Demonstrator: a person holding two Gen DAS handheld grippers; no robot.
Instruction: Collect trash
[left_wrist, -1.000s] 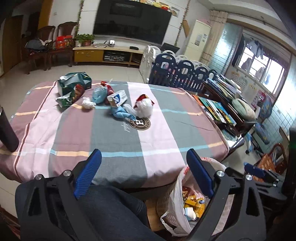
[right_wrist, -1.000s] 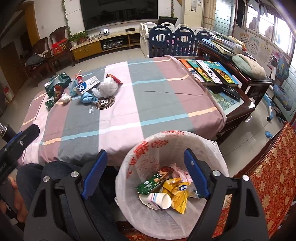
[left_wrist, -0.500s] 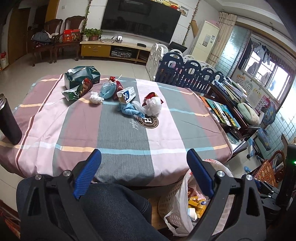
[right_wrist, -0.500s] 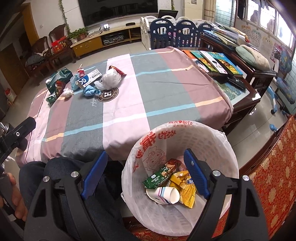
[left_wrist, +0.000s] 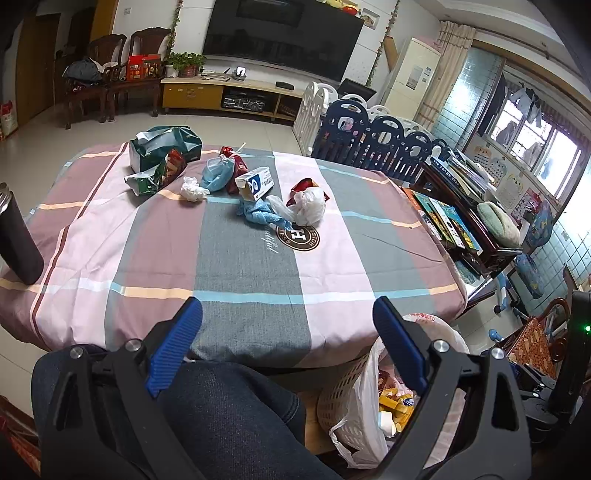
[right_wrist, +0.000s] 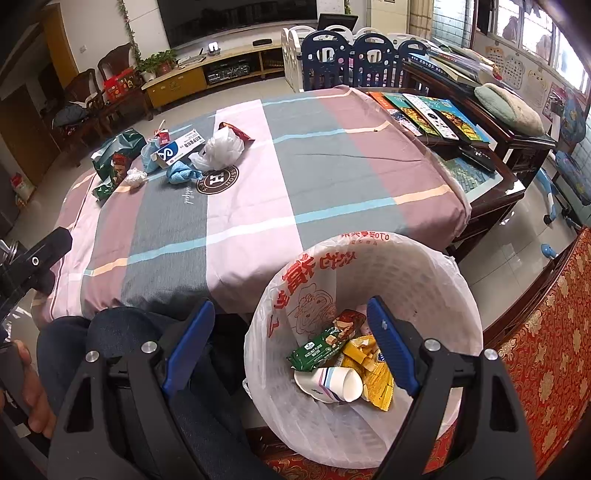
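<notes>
1. The left gripper is hovering with its jaws spread wide and nothing between them, over a person's denim-clad knee at the near edge of the tabletop.
2. The right gripper is also standing wide and empty, pointing down over the bin, which is sitting on the floor just beside the tabletop's near edge.
3. Trash is lying in a loose cluster on the far left part of the striped cloth: a green bag, a crumpled tissue, a blue-and-white box, a blue wad and a white plastic bag.
4. Inside the bin's white liner, a paper cup, a green wafer wrapper and yellow packets are resting; deeper items are probably hidden beneath.
5. A dark bottle is standing upright at the tabletop's left edge, well apart from the trash.
</notes>
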